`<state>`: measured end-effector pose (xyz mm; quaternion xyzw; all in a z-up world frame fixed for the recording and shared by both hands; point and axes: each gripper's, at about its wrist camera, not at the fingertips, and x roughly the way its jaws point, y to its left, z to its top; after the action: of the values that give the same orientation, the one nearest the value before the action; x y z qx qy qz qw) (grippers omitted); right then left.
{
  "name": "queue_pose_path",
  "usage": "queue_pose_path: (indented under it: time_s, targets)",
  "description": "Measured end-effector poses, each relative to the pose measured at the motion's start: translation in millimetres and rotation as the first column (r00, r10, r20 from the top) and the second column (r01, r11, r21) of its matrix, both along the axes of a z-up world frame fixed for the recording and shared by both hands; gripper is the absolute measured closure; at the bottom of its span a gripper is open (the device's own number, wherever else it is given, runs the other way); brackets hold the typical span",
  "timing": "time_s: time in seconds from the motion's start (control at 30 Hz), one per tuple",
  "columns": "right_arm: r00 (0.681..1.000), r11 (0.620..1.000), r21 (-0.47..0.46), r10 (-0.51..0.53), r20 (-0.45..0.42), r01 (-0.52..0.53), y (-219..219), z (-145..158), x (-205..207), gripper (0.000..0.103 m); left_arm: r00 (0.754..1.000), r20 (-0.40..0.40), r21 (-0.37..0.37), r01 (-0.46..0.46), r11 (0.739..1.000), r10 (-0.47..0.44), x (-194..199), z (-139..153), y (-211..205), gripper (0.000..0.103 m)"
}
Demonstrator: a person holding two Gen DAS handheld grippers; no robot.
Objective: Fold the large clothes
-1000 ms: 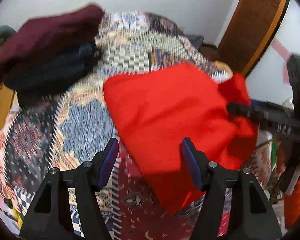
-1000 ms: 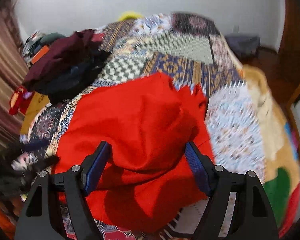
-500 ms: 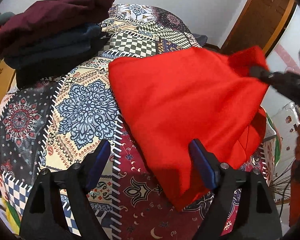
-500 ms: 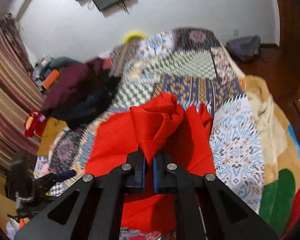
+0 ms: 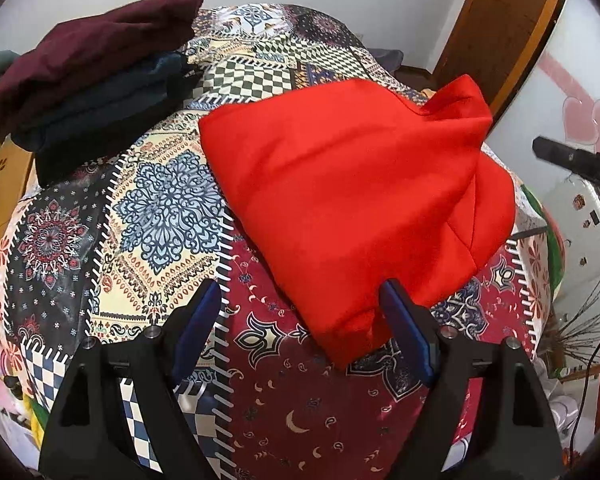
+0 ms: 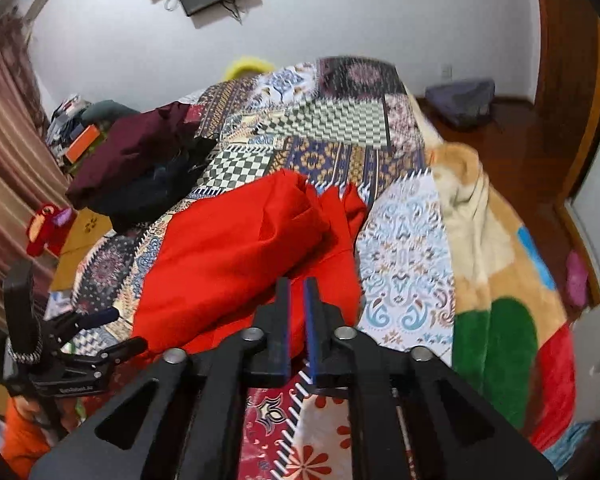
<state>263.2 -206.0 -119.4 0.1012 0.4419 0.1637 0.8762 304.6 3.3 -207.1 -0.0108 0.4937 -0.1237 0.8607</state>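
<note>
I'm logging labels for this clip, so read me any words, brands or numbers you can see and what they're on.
Only one: white lettering on the black body of the left gripper, seen from the right wrist camera; too small and blurred to read.
Nothing on the red garment or patchwork bedspread.

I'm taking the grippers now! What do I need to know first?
Left gripper: open, empty, over the near corner of the red garment.
Right gripper: fingers nearly together, apparently empty, off to the garment's right.
The garment lies partly folded on the quilt, its far right corner bunched.
Folded stack: far left.
Left to do: smooth that corner, finish folding, probably stack it.
</note>
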Motion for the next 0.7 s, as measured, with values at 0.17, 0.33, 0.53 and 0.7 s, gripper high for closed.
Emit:
queue_pose_path:
  time_s: [0.17, 0.33, 0.53, 0.7]
  targets:
    - [0.999, 0.995, 0.094, -0.031, 0.014, 0.030, -2, 2, 14, 0.046, 0.997, 0.053, -0.020, -0.049, 0.999, 0.050, 6, 17, 8, 0.022]
    - [0.997, 0.983, 0.184, -0.014, -0.074, 0.027, 8, -20, 46, 0.046, 0.994, 0.072, -0.036, -0.084, 0.996, 0.087, 16, 22, 17, 0.022]
    - [0.981, 0.972, 0.234, 0.030, -0.193, 0.017, 22, -59, 74, 0.092, 0.998, 0.033, -0.045, -0.052, 0.998, 0.054, 18, 7, 11, 0.021]
    - [0.986, 0.971, 0.240, 0.020, -0.163, 0.020, 24, -60, 70, 0.099, 1.000, -0.014, -0.064, -0.026, 0.998, 0.025, 15, -6, 6, 0.019]
